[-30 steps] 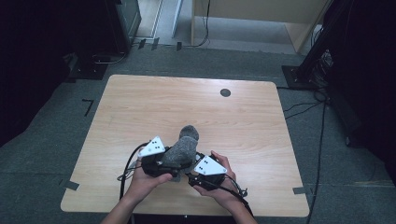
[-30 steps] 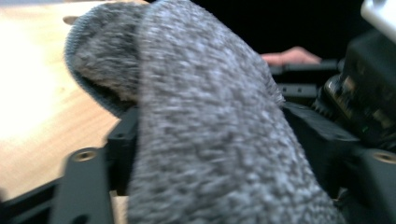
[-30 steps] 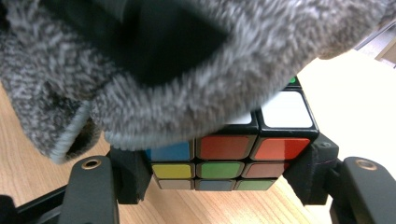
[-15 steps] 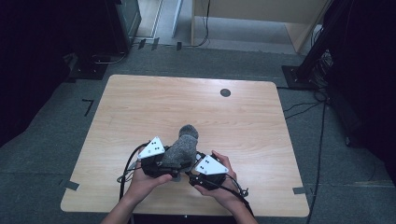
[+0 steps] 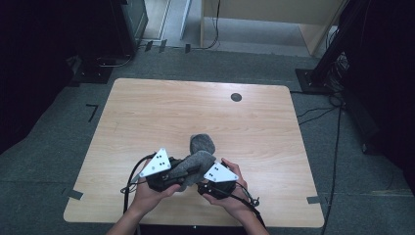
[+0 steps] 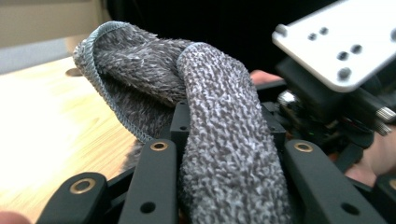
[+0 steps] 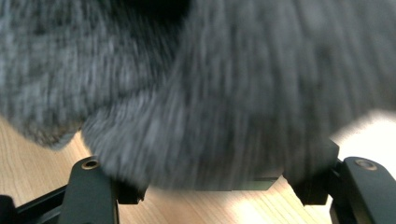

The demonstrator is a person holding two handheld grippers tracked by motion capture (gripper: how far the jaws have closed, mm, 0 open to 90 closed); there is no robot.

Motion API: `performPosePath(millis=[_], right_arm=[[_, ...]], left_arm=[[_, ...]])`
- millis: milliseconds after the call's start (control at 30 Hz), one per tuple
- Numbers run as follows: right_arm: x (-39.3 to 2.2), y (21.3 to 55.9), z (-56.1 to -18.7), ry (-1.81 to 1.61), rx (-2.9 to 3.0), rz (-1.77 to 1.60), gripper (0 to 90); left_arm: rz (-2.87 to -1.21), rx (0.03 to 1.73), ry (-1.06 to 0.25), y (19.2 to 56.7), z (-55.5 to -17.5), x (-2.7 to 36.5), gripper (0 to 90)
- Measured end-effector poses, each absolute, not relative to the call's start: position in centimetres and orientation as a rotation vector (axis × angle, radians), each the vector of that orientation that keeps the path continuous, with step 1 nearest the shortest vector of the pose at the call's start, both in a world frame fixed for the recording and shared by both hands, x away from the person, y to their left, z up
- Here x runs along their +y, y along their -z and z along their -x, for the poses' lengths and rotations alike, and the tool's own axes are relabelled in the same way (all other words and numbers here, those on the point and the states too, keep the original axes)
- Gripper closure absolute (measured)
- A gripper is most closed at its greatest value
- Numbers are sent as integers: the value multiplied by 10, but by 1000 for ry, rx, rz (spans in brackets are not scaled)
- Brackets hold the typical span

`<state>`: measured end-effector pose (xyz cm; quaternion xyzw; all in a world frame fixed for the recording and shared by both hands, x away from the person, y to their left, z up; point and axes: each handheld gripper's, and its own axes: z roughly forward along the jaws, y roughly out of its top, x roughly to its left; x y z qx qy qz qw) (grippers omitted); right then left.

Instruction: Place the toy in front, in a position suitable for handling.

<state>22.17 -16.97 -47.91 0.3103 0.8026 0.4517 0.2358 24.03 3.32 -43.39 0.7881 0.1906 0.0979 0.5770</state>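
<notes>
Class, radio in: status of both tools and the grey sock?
Left tool just closed, shut on grey sock. Right tool against sock, grip unclear. Table unobstructed.

- High view: left gripper [image 5: 169, 174] tips buried under grey sock [image 5: 195, 164], pads not visible.
- Same for right gripper [image 5: 208, 182]: grip on sock can't be read, hand covers body.
- Person's forearms cut off at bottom edge.
- Right gripper view: sock [image 7: 196, 88] blurred, texture smeared; top cut off by frame; jaw tips hidden behind fabric.
- Left gripper view: sock [image 6: 224, 140] runs off bottom edge, hides inner jaw faces.
</notes>
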Motion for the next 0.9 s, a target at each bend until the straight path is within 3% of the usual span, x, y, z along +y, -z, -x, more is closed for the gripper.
performPosePath(millis=[100,233,333,400,467,600,700,800,900], right_arm=[[-167,480,-220,-1213,2214,-827,344],[-167,481,-221,-1191,2210,-837,344],[-168,481,-221,-1221,2207,-844,344],[-167,480,-221,-1224,2206,-836,344],[-167,479,-220,-1223,2194,-837,344],[-171,480,-220,-1203,2186,-842,344],[-176,477,-219,-1263,2162,-832,344],[-181,470,-217,-1367,2124,-812,344],[-183,465,-215,-1404,2093,-788,344]], left_arm=[[-1927,487,-371,436,-239,27,699],[-1890,664,-333,438,-255,43,715],[-1866,557,-238,435,-251,44,708],[-1917,474,-290,433,-241,32,684],[-1931,508,-341,434,-240,26,670],[-1841,715,-278,439,-260,50,687],[-1705,817,-99,444,-278,77,703],[-1628,816,98,454,-289,87,710],[-1716,748,123,459,-285,70,716]])
